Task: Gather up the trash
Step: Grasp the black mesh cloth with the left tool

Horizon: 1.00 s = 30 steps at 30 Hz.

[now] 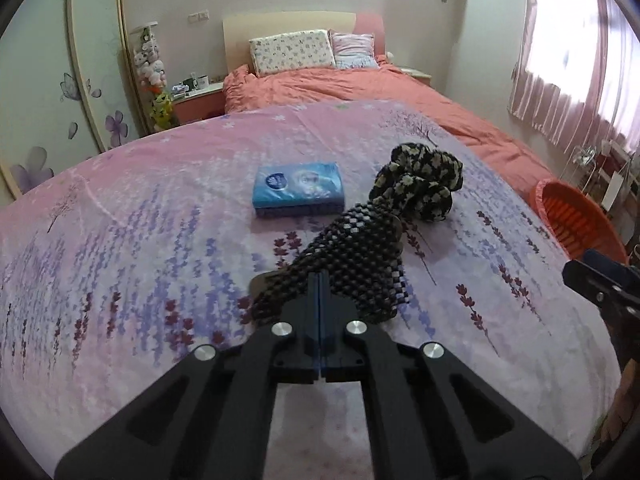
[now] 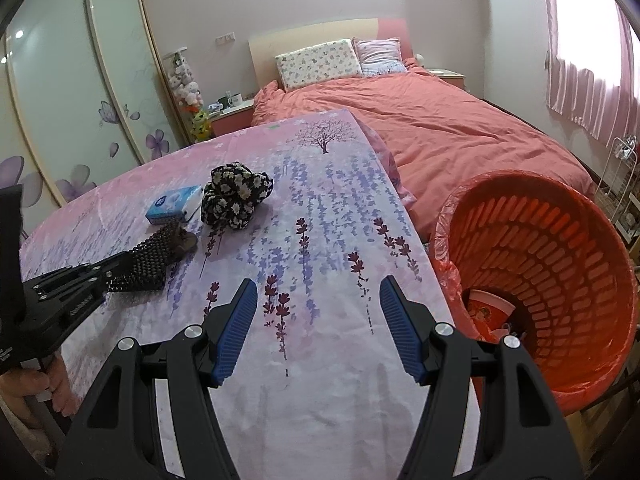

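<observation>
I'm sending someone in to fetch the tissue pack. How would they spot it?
On the lavender-print cloth, look just left of the black daisy-print fabric bundle. The tissue pack is the only flat, light blue rectangular item there.

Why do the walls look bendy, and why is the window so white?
Left wrist view: the fisheye lens curves the wardrobe door, and daylight through the pink curtain washes it out white; the closed left claw looks sharp. Right wrist view: same bending at the edges, glare at the window, dark rounded corners.
</observation>
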### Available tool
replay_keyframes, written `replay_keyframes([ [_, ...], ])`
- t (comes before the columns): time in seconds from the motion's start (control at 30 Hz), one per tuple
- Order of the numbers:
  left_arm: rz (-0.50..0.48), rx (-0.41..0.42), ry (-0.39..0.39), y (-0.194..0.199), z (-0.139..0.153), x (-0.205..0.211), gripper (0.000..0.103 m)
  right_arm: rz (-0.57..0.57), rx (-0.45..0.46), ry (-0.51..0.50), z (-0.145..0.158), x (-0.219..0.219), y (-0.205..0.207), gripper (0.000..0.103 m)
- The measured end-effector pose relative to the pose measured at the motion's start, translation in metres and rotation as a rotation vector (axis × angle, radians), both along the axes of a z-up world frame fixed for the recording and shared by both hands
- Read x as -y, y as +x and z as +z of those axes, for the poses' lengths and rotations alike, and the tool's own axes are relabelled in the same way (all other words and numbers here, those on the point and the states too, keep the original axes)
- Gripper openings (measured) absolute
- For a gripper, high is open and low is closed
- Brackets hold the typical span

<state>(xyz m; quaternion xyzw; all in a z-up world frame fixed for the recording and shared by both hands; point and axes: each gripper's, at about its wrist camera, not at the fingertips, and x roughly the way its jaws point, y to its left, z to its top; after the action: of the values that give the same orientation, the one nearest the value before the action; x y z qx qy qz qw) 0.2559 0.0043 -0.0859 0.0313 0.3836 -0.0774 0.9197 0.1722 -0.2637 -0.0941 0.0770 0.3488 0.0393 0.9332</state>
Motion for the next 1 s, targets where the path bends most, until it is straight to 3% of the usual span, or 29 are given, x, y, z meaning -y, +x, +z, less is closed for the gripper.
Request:
replay_keyframes([
  [0.23, 0.022, 0.006, -0.079, -0.005, 0.011, -0.029, 0.005, 0.007, -0.004, 0.007, -0.001, -0.005, 0.002, 0.064],
  [0.27, 0.020, 0.010, -0.094, -0.006, 0.012, -0.027, 0.021, 0.011, -0.006, 0.010, -0.002, -0.007, 0.002, 0.064],
  [0.3, 0.019, 0.012, -0.097, -0.006, 0.012, -0.026, 0.048, 0.014, -0.007, 0.011, -0.002, -0.009, 0.002, 0.064],
  [0.33, 0.025, 0.024, -0.087, -0.007, 0.013, -0.021, 0.057, 0.016, -0.008, 0.010, -0.002, -0.010, 0.002, 0.064],
  [0.4, 0.002, 0.022, -0.053, -0.005, 0.012, -0.009, 0.060, 0.022, -0.012, 0.006, -0.003, -0.012, 0.002, 0.064],
  [0.6, -0.017, -0.057, 0.034, 0.007, -0.011, 0.013, 0.038, 0.028, -0.026, 0.005, -0.006, -0.015, 0.003, 0.064],
  [0.63, -0.014, -0.049, 0.036, 0.007, -0.010, 0.013, 0.030, 0.029, -0.029, 0.005, -0.008, -0.016, 0.003, 0.064],
  [0.67, -0.017, -0.046, 0.031, 0.007, -0.010, 0.012, 0.004, 0.030, -0.032, 0.004, -0.009, -0.016, 0.004, 0.064],
  [1.0, 0.009, -0.026, -0.038, 0.000, -0.005, -0.016, 0.001, 0.035, -0.071, 0.009, -0.023, -0.019, 0.005, 0.062],
])
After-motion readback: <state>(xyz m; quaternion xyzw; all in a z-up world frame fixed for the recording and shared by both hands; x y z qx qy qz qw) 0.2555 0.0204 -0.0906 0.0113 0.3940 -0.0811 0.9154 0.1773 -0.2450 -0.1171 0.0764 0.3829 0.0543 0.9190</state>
